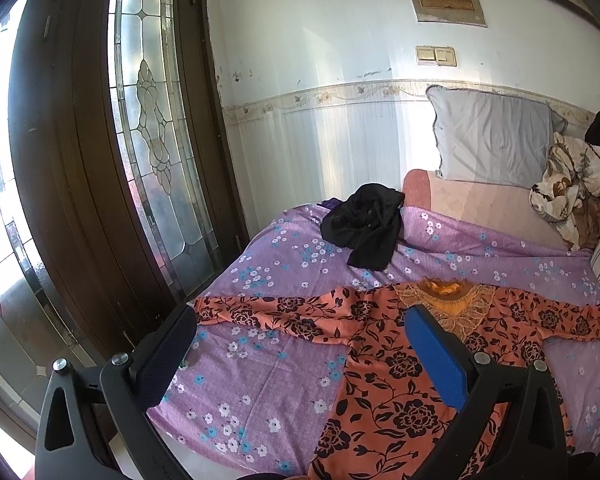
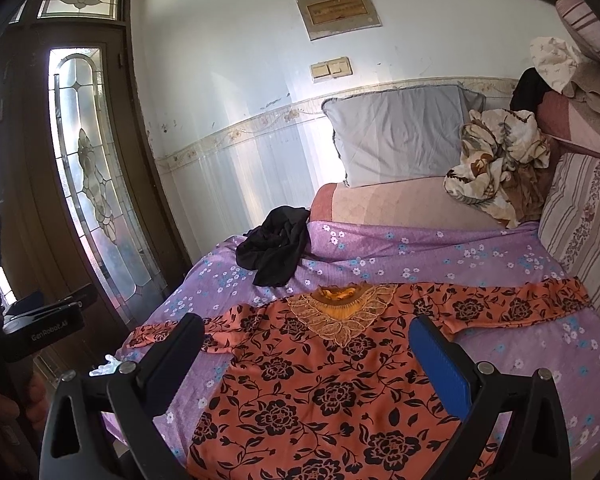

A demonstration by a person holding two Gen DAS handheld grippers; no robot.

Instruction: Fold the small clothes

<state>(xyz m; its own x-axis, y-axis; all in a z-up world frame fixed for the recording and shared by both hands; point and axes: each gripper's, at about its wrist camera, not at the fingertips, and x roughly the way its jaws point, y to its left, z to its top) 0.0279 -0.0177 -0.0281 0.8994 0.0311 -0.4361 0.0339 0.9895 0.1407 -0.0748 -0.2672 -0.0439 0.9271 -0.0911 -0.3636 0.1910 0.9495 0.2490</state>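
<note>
An orange top with a black flower print (image 1: 380,352) (image 2: 320,380) lies flat, face up, on the purple flowered bedsheet (image 1: 260,380) (image 2: 380,248), both sleeves spread out sideways and its lace collar (image 1: 448,300) (image 2: 340,308) toward the wall. My left gripper (image 1: 300,320) is open and empty above the top's left sleeve and the sheet. My right gripper (image 2: 308,328) is open and empty above the top's chest. The left gripper's body also shows at the left edge of the right wrist view (image 2: 44,320).
A crumpled black garment (image 1: 364,228) (image 2: 276,244) lies on the sheet behind the top. A grey pillow (image 1: 492,136) (image 2: 400,132) leans on the wall. A bundle of cream patterned cloth (image 1: 572,184) (image 2: 496,160) sits at the right. A dark wooden door (image 1: 100,140) with leaded glass is left of the bed.
</note>
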